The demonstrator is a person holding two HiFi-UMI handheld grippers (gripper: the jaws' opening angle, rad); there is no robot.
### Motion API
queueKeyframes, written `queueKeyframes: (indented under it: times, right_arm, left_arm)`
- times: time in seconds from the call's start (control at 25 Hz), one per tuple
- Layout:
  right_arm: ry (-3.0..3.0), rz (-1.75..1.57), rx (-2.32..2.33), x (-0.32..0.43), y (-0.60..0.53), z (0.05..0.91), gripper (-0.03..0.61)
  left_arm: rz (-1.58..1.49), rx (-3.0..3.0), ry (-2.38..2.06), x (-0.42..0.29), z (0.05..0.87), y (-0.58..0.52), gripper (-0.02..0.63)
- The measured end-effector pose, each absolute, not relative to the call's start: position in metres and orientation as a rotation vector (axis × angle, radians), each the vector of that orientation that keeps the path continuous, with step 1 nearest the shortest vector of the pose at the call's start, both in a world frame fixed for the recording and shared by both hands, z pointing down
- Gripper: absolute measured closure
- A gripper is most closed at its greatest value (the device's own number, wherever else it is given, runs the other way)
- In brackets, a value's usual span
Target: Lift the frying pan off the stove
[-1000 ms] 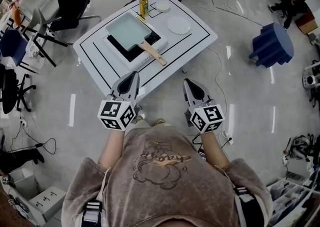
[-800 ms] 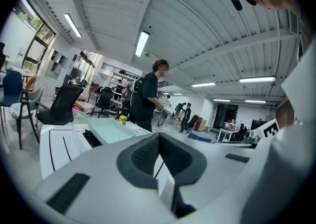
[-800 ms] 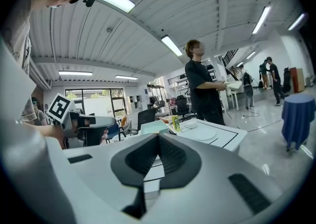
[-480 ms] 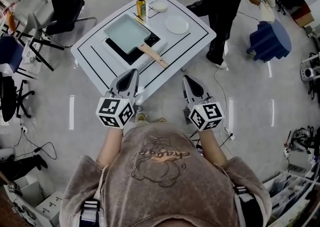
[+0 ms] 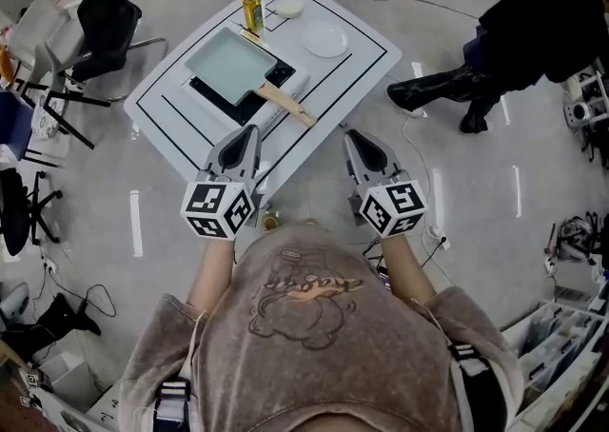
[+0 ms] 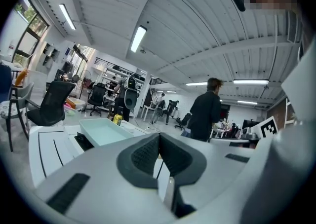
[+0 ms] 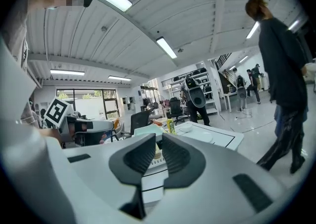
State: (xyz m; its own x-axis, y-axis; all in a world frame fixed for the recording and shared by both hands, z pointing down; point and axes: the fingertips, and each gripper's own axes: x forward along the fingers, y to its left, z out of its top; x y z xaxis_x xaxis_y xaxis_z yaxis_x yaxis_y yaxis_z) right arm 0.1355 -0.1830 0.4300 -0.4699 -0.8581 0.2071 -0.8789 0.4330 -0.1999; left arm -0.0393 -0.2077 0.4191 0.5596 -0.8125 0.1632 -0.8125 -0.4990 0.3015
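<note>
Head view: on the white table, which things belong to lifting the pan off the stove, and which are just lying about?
For the job:
- frying pan
- its wooden handle
- stove under the pan

Lying about:
- yellow bottle
- white plate
- small dish

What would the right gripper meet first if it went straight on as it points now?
The right gripper, whose empty jaws have just been opening, would probably meet the table at its near edge, or the pan handle if higher; depth unclear.
</note>
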Motion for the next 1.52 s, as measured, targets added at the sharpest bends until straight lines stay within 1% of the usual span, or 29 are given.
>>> queueKeyframes:
  times: [0.16,0.36,0.64,0.88,1.08,1.4,1.52]
  right_arm:
    - [-2.608,0.421,1.555,0.134,-0.186,0.429,0.498]
    - [-2.618,0.419,1.517,0.128,-0.193,0.43,0.409]
    - [-2.632,0.438,1.454,0.117,-0.2,0.43,0.224]
    - [-2.651,0.428,1.37,0.104,-0.21,0.427,0.166]
    - [-2.662,0.431,1.275,0.088,-0.229,0.425,0.139]
    - [-2.641,0.416,1.105,0.054,-0.263,0.436,0.137]
    - [-2.617,0.434,1.032,0.041,-0.272,0.447,0.147]
  left_arm:
    - [-0.009,2.44,-1.319,-0.039,0.422,-0.21,0.606]
    - [-0.008,2.44,-1.311,-0.039,0.424,-0.212,0.606]
    - [-0.012,2.432,-1.313,-0.042,0.422,-0.211,0.606]
    - [-0.008,2.426,-1.319,-0.047,0.426,-0.209,0.606]
    - [-0.008,2.422,-1.332,-0.05,0.426,-0.206,0.606]
    - [-0.001,2.418,-1.34,-0.053,0.428,-0.202,0.606]
    - [-0.001,2.414,-1.342,-0.054,0.43,-0.199,0.606]
